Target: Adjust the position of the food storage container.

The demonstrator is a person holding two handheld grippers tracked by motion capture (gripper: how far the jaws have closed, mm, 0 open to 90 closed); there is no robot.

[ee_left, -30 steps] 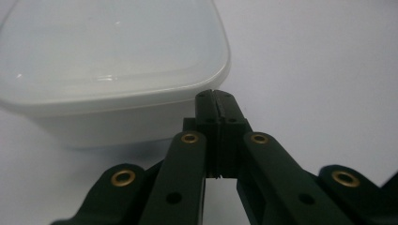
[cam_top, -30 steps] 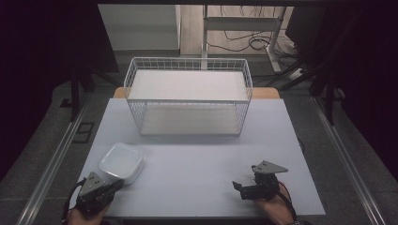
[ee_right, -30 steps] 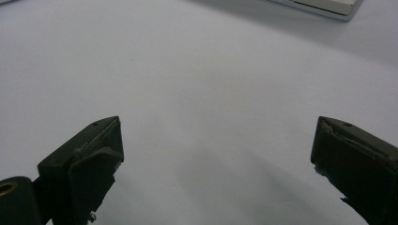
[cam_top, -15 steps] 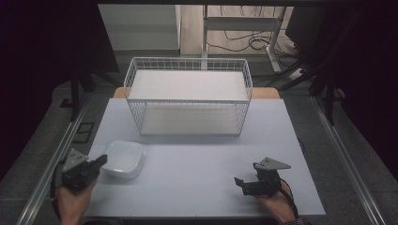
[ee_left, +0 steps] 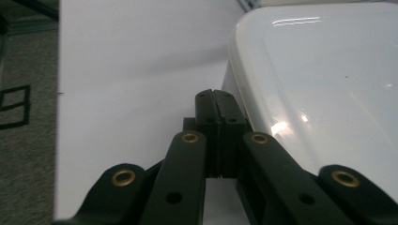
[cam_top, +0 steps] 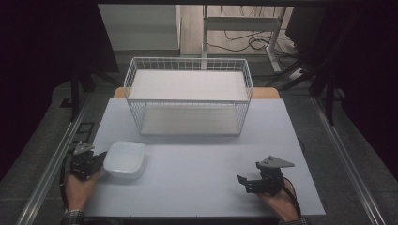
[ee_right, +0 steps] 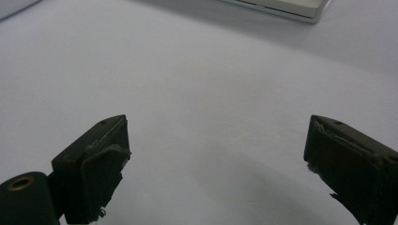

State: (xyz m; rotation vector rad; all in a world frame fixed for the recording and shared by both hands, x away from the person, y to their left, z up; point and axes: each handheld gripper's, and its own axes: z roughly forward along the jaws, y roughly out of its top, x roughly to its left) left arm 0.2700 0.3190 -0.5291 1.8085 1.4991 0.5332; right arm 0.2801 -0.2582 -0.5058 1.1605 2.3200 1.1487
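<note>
Left gripper [cam_top: 96,161]: at the near left corner of the table, held in the person's left hand [cam_top: 80,187]; in the left gripper view its two black jaws are pressed flat together with nothing between them, their tips [ee_left: 215,101] just beside the side wall of the white dish.
Right gripper [cam_top: 246,182]: at the near right of the table, held in the person's right hand [cam_top: 279,201], its grey plate on top; the jaws point leftward across the table. In the right gripper view they stand wide apart, with bare table surface between them [ee_right: 218,164] and nothing held.
White dish [cam_top: 125,159]: a shallow, square, glossy dish with rounded corners, resting on the table at the near left, right next to the left gripper's tips and well apart from the right gripper. Whether the closed tips touch its wall cannot be told.
Table [cam_top: 197,154]: pale, matte top, carrying the dish and the basket.
Wire basket [cam_top: 188,101]: white, rectangular, standing at the far middle of the table, beyond the dish and apart from it; a white panel lies across its top and another on its floor.
Background: dark floor with cables and a desk frame behind the table.
</note>
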